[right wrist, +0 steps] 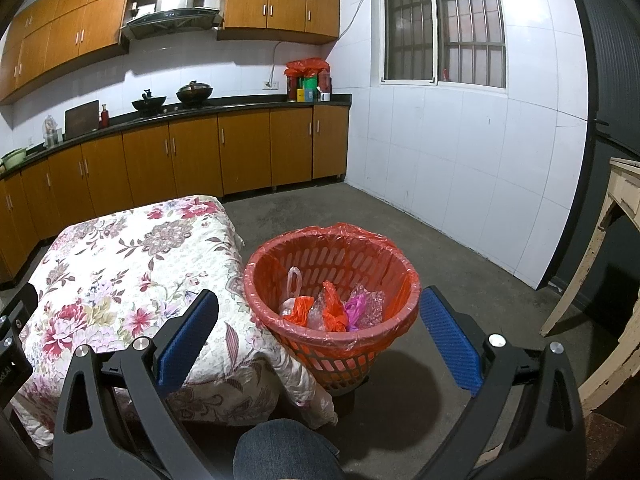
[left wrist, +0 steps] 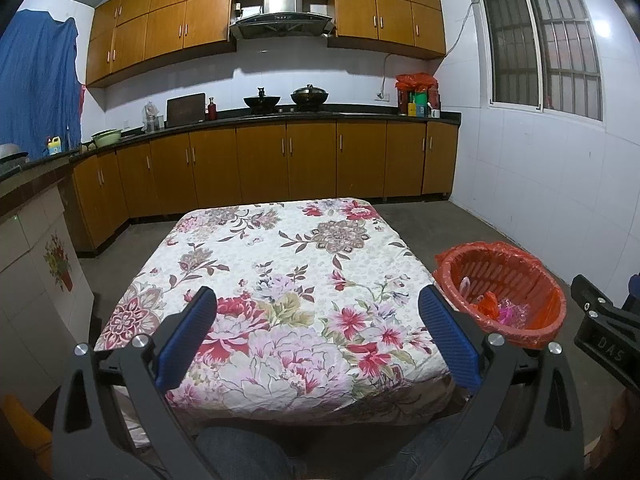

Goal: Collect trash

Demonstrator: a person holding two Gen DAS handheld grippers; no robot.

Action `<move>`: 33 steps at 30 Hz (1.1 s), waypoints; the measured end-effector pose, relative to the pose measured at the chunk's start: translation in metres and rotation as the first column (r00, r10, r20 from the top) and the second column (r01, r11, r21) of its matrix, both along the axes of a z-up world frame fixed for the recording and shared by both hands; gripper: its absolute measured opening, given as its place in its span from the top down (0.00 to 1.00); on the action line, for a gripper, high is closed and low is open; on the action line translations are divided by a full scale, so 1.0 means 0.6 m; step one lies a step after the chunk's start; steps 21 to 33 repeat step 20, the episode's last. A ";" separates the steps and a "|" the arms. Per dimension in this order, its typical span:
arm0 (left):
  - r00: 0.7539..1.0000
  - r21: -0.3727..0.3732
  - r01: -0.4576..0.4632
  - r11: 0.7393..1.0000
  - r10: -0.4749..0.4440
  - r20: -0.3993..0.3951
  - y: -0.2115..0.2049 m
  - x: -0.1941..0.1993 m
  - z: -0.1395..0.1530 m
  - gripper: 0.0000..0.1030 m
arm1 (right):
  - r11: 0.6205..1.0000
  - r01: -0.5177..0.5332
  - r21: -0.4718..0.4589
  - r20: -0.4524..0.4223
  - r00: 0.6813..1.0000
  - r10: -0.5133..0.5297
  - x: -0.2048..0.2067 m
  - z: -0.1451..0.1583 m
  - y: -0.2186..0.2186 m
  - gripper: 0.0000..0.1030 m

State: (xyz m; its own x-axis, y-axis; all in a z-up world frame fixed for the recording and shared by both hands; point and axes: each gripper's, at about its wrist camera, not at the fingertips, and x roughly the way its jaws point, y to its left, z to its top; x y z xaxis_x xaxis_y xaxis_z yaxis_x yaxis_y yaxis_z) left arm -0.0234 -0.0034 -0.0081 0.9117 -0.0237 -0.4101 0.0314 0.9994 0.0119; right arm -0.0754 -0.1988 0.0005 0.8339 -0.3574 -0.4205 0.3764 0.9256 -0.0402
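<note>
Left hand-held gripper point(left wrist: 318, 310) spread wide, empty, above near edge of floral-clothed surface point(left wrist: 280, 264). Right hand-held gripper point(right wrist: 319, 312) also wide, empty, over bin point(right wrist: 332, 280). Bin red, slatted, lined with red bag, on floor just beside surface's right edge, touching draped cloth. Trash point(right wrist: 332, 308) inside bin: crumpled orange, white, pink, clear plastic bags. Jeans-clad knee point(right wrist: 284, 452) at bottom.

Table point(left wrist: 280, 264) in the foreground, its far edge toward the counter point(left wrist: 360, 114) along the back wall. Bin point(right wrist: 332, 280) on the floor just beside the table's right edge — crumpled bags point(right wrist: 332, 308) inside. Two woks point(left wrist: 286, 98) mid-counter; window point(left wrist: 544, 44) on the right wall.
</note>
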 end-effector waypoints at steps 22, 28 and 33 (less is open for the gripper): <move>1.000 -0.003 0.003 1.000 -0.003 -0.023 -0.001 0.004 -0.006 0.04 | 1.000 0.000 0.002 -0.003 1.000 0.000 -0.002 -0.004 0.000 0.03; 1.000 -0.003 0.003 1.000 -0.003 -0.023 -0.001 0.004 -0.006 0.04 | 1.000 0.000 0.002 -0.003 1.000 0.000 -0.002 -0.004 0.000 0.03; 1.000 -0.003 0.003 1.000 -0.003 -0.023 -0.001 0.004 -0.006 0.04 | 1.000 0.000 0.002 -0.003 1.000 0.000 -0.002 -0.004 0.000 0.03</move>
